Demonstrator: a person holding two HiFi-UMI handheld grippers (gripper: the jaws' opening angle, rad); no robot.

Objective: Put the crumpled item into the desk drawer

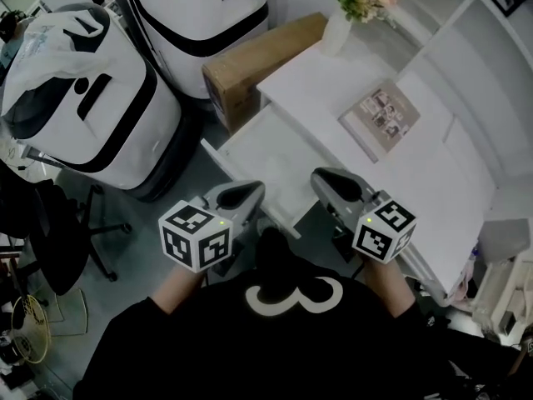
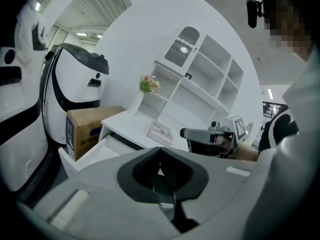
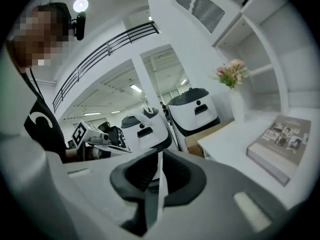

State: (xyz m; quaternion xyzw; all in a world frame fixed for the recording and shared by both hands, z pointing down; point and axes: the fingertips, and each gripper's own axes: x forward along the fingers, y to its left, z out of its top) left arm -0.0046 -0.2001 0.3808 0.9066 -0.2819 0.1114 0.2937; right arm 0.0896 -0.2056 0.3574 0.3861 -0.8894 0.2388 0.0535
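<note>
The white desk [image 1: 316,77] has its drawer [image 1: 250,152] pulled open, and the part I see inside is bare white. No crumpled item shows in any view. I hold both grippers close to my chest, in front of the desk's near edge. My left gripper [image 1: 246,192] points at the drawer's near corner, its jaws together on nothing [image 2: 160,156]. My right gripper [image 1: 326,178] hovers by the desk edge, its jaws drawn to a thin slit with nothing between them [image 3: 159,166]. Each gripper shows in the other's view: the right gripper [image 2: 205,136] and the left gripper [image 3: 95,136].
A grey book [image 1: 381,115] lies on the desktop, and a vase of flowers [image 1: 354,2] stands at its far end. A cardboard box [image 1: 250,61] sits on the floor beside the drawer. Two large white machines [image 1: 92,98] and a black chair [image 1: 58,232] stand to the left.
</note>
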